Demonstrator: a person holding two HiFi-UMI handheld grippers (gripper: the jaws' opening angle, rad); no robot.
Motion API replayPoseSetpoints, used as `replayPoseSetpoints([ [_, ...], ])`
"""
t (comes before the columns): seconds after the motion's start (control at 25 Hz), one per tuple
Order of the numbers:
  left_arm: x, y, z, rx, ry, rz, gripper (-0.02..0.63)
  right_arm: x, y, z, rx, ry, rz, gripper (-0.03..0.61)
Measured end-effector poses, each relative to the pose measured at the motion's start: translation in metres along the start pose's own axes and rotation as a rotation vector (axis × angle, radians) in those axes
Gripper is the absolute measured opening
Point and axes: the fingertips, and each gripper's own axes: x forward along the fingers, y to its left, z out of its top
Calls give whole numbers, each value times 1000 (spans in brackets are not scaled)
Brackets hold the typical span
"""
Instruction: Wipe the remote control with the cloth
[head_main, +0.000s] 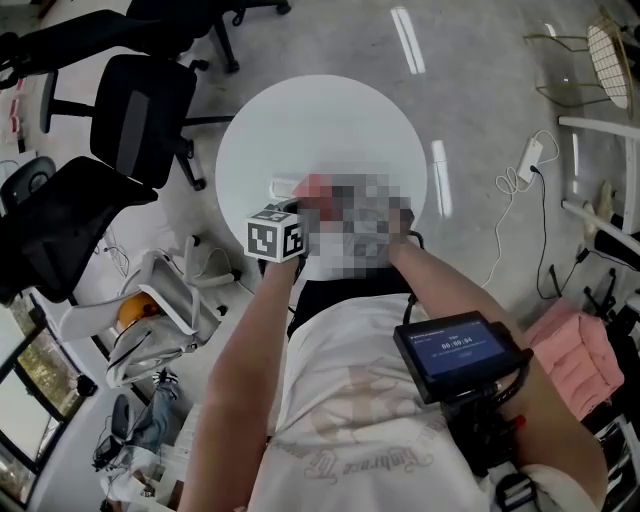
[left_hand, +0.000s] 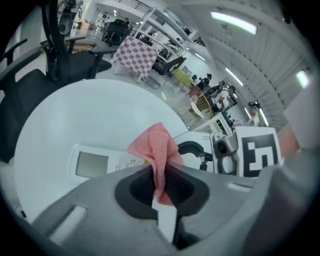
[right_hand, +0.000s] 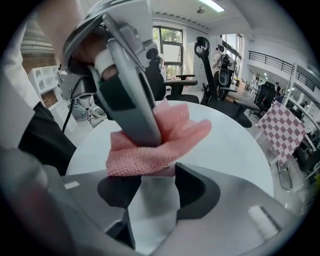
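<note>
In the head view a mosaic patch covers the near edge of the table (head_main: 330, 110). Of the remote (head_main: 283, 186) only a white end shows, of the cloth (head_main: 314, 186) only a pink corner, and the right gripper (right_hand: 152, 185) lies under the patch. In the left gripper view the cloth covers the remote's right end. In the right gripper view the cloth hides the tips of the left gripper (right_hand: 156, 141) and the remote's far end.

Left claw (left_hand: 161, 192) pinches the pink cloth (left_hand: 155, 145) — white remote (left_hand: 95, 162) lies beyond.
</note>
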Motion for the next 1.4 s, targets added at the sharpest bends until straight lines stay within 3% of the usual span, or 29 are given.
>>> replayPoseSetpoints([
  [0.24, 30, -20, 7, 63, 95, 32, 21, -12, -7, -11, -3, 5, 9, 221],
  [0.44, 32, -25, 7, 47, 135, 54, 20, -20, -7, -16, 24, 2, 15, 216],
  [1.08, 4, 25, 4, -2, 106, 143, 20, -21, -8, -19, -12, 22, 32, 212],
  [1.4, -13, 61, 5, 28, 127, 227, 20, -22, -10, -19, -32, 30, 36, 212],
])
